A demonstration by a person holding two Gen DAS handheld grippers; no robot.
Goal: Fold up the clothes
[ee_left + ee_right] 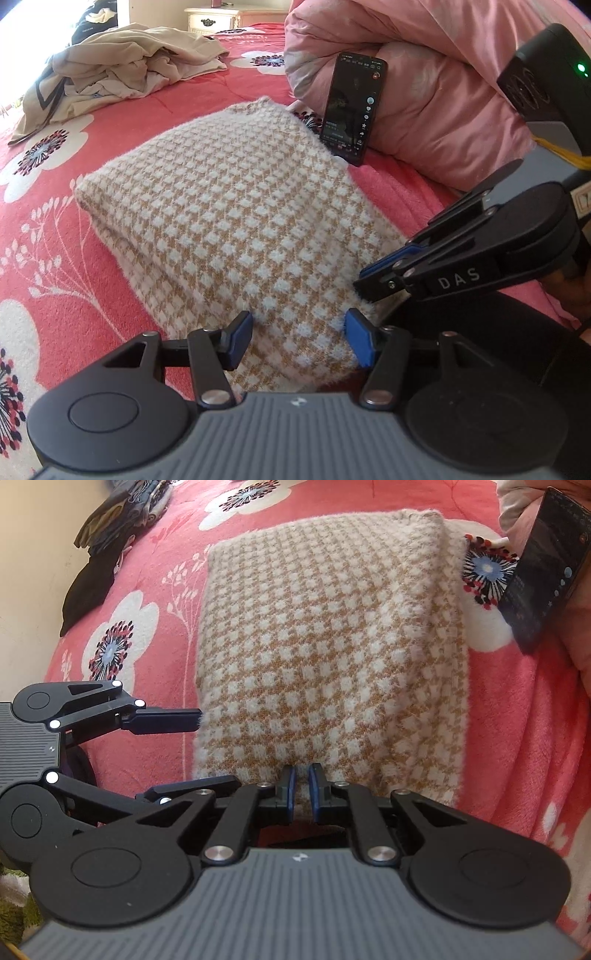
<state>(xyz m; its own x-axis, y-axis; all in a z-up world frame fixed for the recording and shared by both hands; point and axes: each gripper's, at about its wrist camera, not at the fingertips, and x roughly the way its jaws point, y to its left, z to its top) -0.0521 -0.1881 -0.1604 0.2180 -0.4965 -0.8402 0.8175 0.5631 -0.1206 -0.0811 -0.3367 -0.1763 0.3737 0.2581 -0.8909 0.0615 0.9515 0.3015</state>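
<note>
The folded knit garment (pixel 229 221) lies flat on the red floral bedspread (pixel 74 177), directly ahead of both grippers. The left gripper (pixel 298 341) stands with jaws half open, straddling the garment's near edge without pressing it. The right gripper (pixel 300 794) has its jaws nearly closed at the near hem; whether cloth is pinched cannot be told. The garment is fuzzy, tan with a white check pattern.

Phone (pixel 352 109) propped against pink duvet (pixel 436 92), floral red blanket (pixel 122 155), cream nightstand (pixel 212 16)
</note>
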